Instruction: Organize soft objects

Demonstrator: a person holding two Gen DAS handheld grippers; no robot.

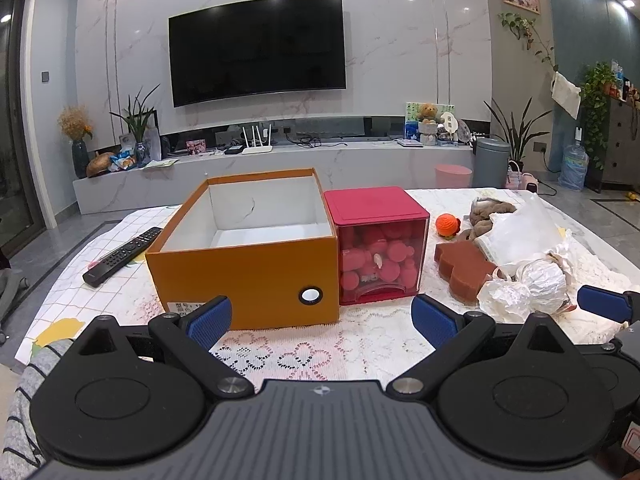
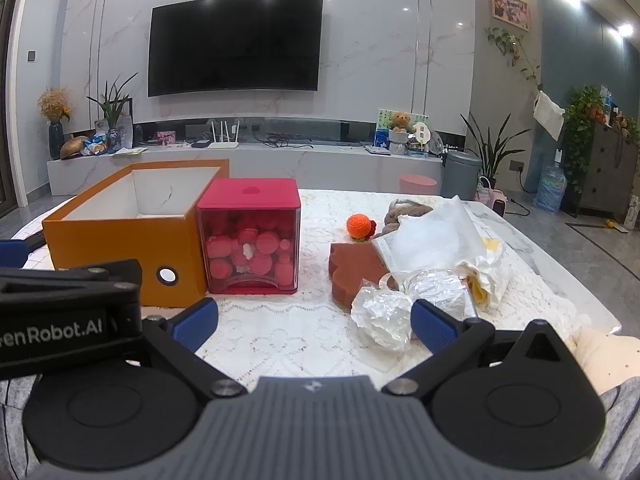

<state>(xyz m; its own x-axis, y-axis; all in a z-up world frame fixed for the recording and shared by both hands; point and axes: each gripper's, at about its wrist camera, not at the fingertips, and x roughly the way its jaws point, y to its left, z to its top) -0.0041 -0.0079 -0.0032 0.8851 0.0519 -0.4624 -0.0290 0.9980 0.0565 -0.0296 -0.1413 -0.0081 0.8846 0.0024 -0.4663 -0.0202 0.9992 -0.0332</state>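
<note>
Right gripper point(image 2: 314, 322) stands nearest, jaws apart and empty, low over the table point(image 2: 288, 340). Left gripper point(image 1: 320, 318) likewise apart, empty. Crumpled plastic bags point(image 2: 384, 316) lie just ahead-right of the right gripper, the nearer one; the orange box point(image 2: 120, 248) sits open, ahead-left.

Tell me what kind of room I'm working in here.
Most likely a home living room. A large wall-mounted TV hangs over a long marble media console with a router and houseplants, and a remote control lies on the cloth-covered table beside the orange box.
</note>
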